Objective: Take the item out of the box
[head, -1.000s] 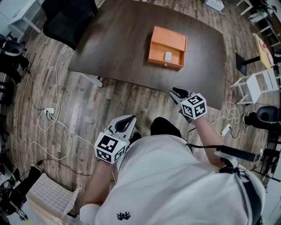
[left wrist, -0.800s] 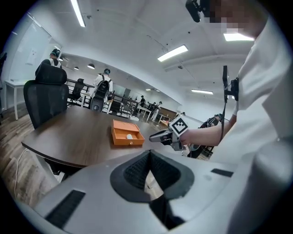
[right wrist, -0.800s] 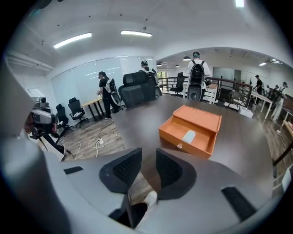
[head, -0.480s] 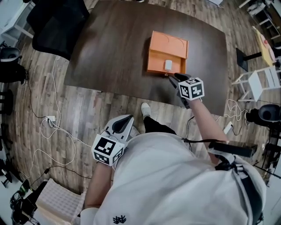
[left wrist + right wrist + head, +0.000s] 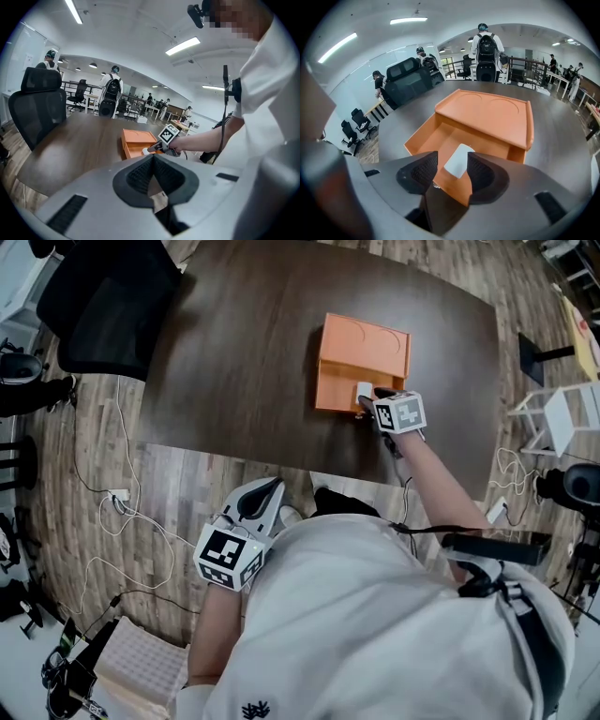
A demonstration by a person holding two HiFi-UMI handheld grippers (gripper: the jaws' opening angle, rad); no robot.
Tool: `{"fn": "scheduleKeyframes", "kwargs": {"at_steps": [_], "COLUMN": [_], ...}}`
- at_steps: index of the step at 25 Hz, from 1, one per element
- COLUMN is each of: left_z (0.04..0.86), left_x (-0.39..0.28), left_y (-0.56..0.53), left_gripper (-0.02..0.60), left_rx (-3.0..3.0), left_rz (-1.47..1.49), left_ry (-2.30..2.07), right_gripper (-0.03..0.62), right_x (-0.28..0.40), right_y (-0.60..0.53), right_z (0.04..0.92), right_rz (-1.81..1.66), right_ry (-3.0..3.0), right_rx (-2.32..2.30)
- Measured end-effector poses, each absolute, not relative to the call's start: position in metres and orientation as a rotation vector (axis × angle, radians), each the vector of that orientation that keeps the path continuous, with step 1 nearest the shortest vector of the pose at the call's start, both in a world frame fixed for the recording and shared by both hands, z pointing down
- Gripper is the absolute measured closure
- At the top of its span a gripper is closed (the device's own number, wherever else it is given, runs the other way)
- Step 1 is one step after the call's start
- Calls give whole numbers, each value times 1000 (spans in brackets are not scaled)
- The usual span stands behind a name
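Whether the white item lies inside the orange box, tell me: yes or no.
Yes, the white item lies on the floor of the open orange box.

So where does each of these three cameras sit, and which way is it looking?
Head view: on the person's head, looking steeply down at table, orange box, white shirt, left gripper, right gripper.
Left gripper view: on the left gripper, held off the table, facing across it; shows its closed fingers, a white sleeve.
Right gripper view: facing into the box; its opening fingers frame the white item.
Shared: all show the orange box.
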State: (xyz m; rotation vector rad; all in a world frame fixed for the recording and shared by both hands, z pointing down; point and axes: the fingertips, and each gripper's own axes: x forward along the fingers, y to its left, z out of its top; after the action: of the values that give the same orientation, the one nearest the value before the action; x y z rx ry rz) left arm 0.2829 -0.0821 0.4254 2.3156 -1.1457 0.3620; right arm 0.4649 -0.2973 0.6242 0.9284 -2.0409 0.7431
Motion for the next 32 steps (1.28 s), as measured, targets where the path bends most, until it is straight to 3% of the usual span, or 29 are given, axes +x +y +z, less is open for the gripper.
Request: {"fn": "scheduleKeyframes", "kwargs": {"at_steps": [11,32], "left_z": [439,437], "left_x": [286,281], "left_y": [-118,-147], "left_gripper": [571,571], "left_rx": [2256,2238], "left_rz": [407,419], "left_ry": [-1154,-1205], "right_gripper": [381,399], "right_x": [464,431], "right_y": [-324,-317], "right_z": [665,678], "right_rz": [778,674], "right_ry": [-1881,-1922], "right_rx": [904,680]}}
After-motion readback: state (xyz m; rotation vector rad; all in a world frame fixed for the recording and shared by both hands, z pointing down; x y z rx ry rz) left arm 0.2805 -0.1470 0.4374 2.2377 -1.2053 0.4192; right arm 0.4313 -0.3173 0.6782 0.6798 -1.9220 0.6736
